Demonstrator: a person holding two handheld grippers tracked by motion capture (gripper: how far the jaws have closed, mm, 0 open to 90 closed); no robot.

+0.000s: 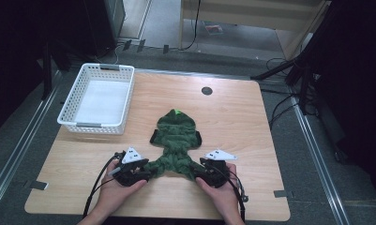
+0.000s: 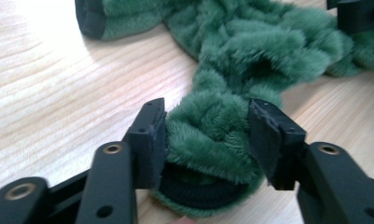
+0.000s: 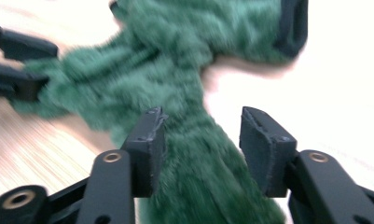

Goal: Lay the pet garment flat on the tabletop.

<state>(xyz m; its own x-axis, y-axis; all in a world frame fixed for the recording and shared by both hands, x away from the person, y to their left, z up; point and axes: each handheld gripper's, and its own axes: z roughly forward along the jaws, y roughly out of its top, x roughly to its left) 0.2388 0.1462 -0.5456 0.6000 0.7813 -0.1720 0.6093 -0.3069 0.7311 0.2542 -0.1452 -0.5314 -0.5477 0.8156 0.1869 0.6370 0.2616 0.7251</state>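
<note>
A fuzzy green hooded garment (image 1: 176, 136) with black cuffs lies flat on the wooden table (image 1: 232, 117), its two lower ends spread towards the person. My left gripper (image 1: 146, 171) stands open around the left end (image 2: 208, 140), whose black cuff (image 2: 198, 189) shows between the jaws (image 2: 207, 112); the pads are not pressing on it. My right gripper (image 1: 198, 172) is open as well, and the right end (image 3: 194, 168) of the garment runs between its jaws (image 3: 201, 116) with a gap beside it. The right gripper view is blurred. A hand holds each gripper.
A white plastic basket (image 1: 94, 125) stands at the table's back left with nothing visible inside. A small black round cap (image 1: 206, 91) sits in the tabletop near the far edge. Bare wood surrounds the garment on the right and in front.
</note>
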